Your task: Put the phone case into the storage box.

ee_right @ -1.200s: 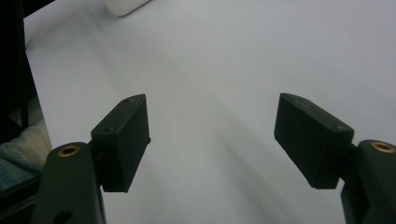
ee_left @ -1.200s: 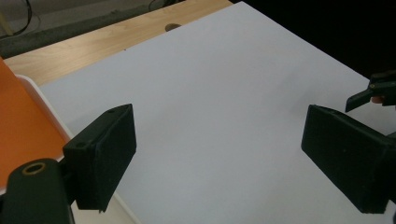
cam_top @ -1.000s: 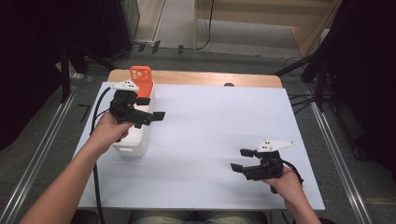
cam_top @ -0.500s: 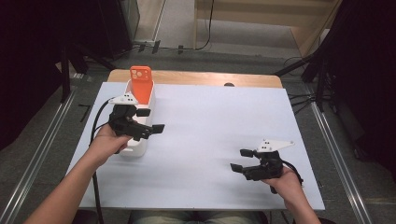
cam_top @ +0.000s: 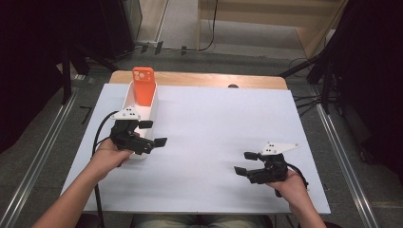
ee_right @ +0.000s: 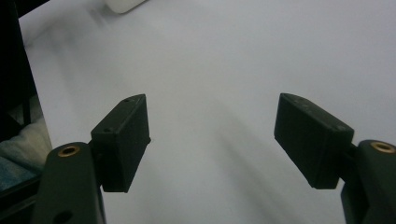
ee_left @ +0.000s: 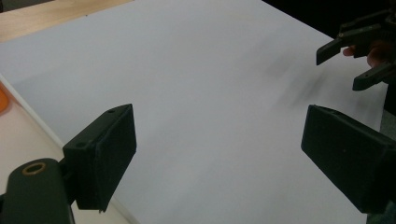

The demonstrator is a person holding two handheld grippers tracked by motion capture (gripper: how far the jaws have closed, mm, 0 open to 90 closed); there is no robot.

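high view: the left gripper point(cam_top: 153, 134) hangs over the near end of a long white tray point(cam_top: 127, 97) at the left of the white table sheet point(cam_top: 218, 128), jaws parted with nothing between them. an orange phone case point(cam_top: 143, 86) stands upright in the tray's far end, well apart from the gripper. the right gripper point(cam_top: 246, 163) sits low over the sheet near its near right corner, jaws wide and bare. a strip of wooden tabletop point(cam_top: 199, 79) shows past the sheet's far edge. between the two grippers the sheet lies open.

left gripper view: the two black jaws stand wide over plain white sheet. the tray's rim point(ee_left: 32, 116) runs along the left, with a sliver of orange point(ee_left: 2, 100) at the picture's edge. the right gripper point(ee_left: 352, 63) shows far off at upper right, jaws apart, close to the sheet's edge.

right gripper view: its jaws stand wide, nothing between the pads, bare sheet ahead. a rounded end of the white tray point(ee_right: 123, 4) peeks in at the top. the sheet's near edge runs down the left, with a trouser leg point(ee_right: 18, 154) below it.
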